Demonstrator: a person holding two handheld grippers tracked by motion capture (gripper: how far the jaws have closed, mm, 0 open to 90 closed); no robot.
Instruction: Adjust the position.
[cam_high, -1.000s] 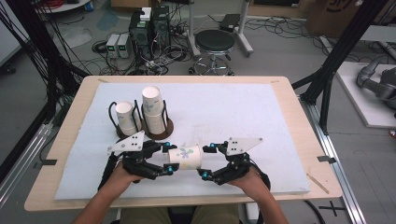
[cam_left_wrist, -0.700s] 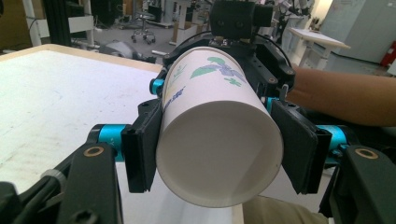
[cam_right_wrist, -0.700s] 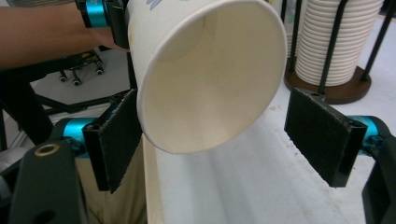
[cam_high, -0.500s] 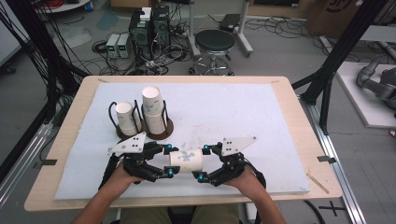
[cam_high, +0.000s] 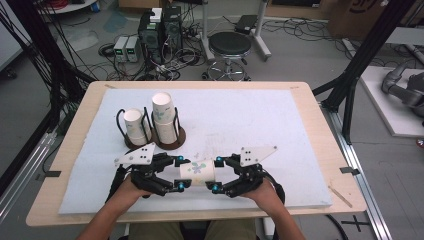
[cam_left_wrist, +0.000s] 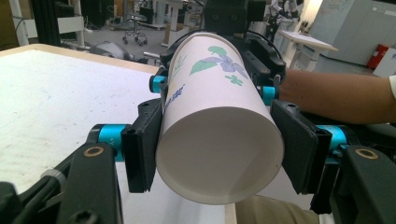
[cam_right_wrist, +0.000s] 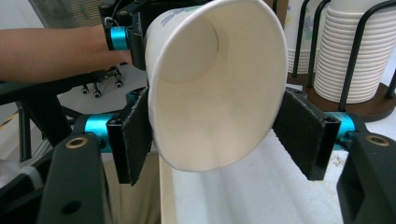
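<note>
Left hand-held gripper (cam_high: 179, 173): is being kept clamped on the base end of the paper cup (cam_high: 197, 172).
Right hand-held gripper (cam_high: 217, 174): jaws have just been closing; rim is being squeezed oval.
Cup place: is being held sideways above the surface (cam_high: 240, 120).
Advice: rim should be pinched lightly, pulled straight.

A: In your high view, what hides the paper cup (cam_high: 197, 172)?

B: Your left gripper (cam_high: 172, 173) covers its base end and your right gripper (cam_high: 221, 174) covers its mouth, so the pads' contact can't be seen from above.

A: And the cup stacks (cam_right_wrist: 348, 51) in your right gripper view?

B: The top and right edges cut them off. Their holder's base (cam_right_wrist: 373, 106) is partly behind a jaw.
</note>
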